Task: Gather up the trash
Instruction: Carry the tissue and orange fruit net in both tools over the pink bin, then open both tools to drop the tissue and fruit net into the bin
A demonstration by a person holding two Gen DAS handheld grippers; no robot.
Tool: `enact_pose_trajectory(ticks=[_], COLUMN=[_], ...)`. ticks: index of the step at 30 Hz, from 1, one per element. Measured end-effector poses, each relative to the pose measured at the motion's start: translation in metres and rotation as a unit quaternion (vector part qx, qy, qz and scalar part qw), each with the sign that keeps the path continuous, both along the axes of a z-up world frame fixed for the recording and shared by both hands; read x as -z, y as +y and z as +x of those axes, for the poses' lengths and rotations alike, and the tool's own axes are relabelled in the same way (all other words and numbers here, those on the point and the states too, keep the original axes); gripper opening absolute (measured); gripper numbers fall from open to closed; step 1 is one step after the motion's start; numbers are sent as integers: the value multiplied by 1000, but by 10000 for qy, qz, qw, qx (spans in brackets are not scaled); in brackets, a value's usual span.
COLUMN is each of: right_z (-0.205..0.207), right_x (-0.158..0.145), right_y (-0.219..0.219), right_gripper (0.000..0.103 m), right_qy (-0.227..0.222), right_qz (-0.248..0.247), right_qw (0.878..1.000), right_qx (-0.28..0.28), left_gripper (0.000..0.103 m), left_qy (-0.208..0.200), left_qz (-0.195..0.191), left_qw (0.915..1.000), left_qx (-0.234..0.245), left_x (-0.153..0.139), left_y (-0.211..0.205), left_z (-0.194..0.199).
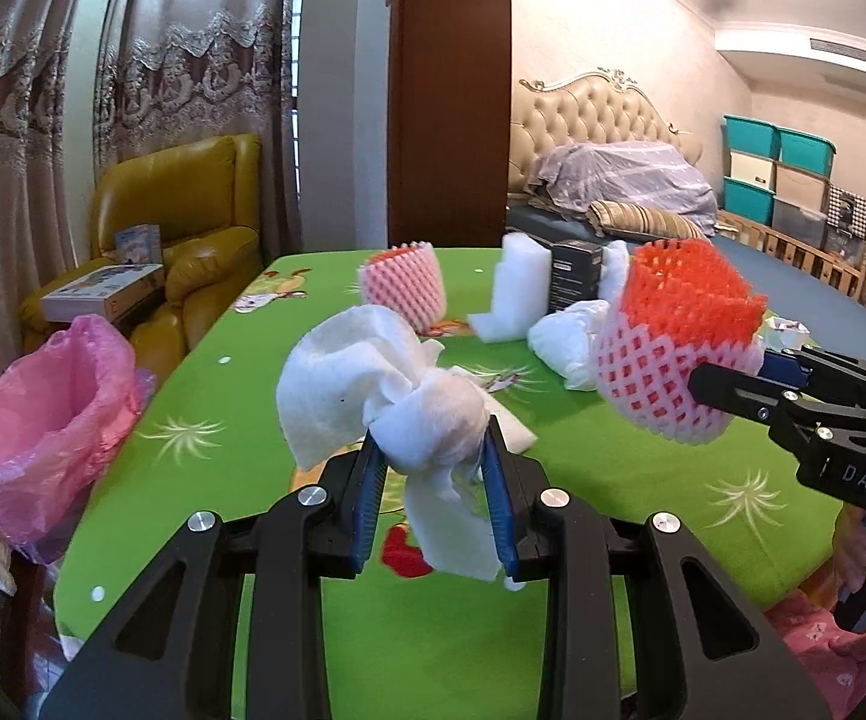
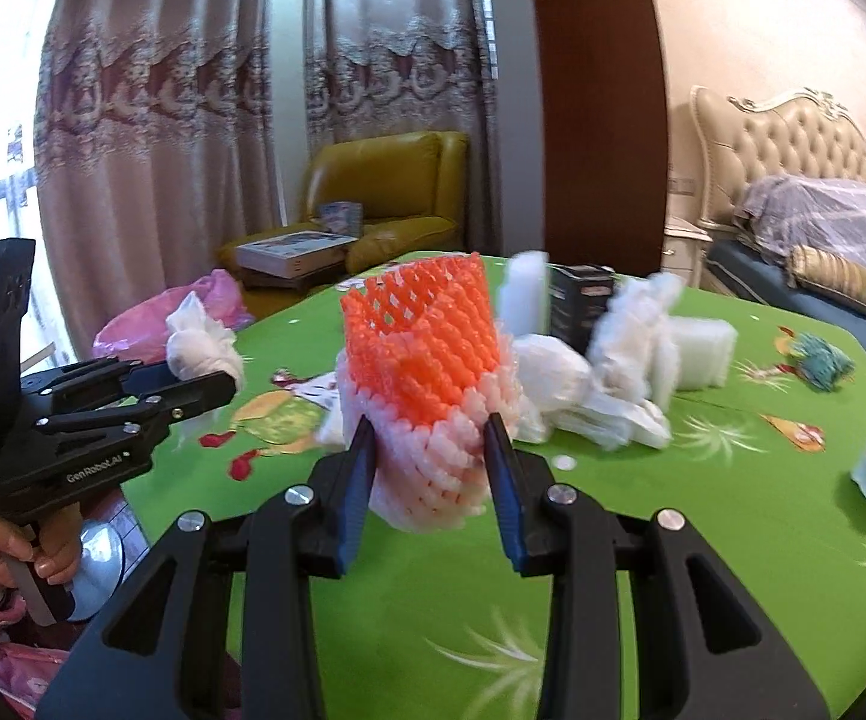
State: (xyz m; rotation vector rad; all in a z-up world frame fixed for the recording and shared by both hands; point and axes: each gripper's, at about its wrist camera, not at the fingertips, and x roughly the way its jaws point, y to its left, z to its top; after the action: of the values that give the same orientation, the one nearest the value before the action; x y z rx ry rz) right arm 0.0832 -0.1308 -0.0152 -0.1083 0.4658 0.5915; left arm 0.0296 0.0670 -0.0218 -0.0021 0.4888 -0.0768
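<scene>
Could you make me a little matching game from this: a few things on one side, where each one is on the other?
Things:
1. crumpled white tissue
2. orange and white foam net
3. pink bag
4. black box

Places:
A. standing on the green table, far side
B. pinched in the left claw
C. open-mouthed, beside the table's edge
D. pinched in the right claw

Pairs: 1-B, 2-D, 3-C, 4-A
</scene>
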Motion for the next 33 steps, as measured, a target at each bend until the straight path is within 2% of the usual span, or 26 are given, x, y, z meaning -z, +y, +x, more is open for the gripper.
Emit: enact_pose_trajectory(ticks=[7,15,26,33], right_z=[0,2,25,55], right_x=[-6,-17,-33,-36], right_y=[33,85,178,240], right_gripper=[35,35,35,36], right_qy=[-49,-200,-169,189], right_qz=[33,47,162,270], right_qw=[9991,9953,9851,9778], right_qx=[-427,-943,-1707,-2067], left_gripper=[29,29,29,29], left_qy=[-84,-238,-369,-162], left_qz=[74,78,143,27], left_qw=[9997,9976,9885,9814], left_qx=[-230,-647,-1462,-1913], left_x=[-3,-12,-34,-34], left_y=[18,62,155,223], left_z=[-9,-26,-26,-13])
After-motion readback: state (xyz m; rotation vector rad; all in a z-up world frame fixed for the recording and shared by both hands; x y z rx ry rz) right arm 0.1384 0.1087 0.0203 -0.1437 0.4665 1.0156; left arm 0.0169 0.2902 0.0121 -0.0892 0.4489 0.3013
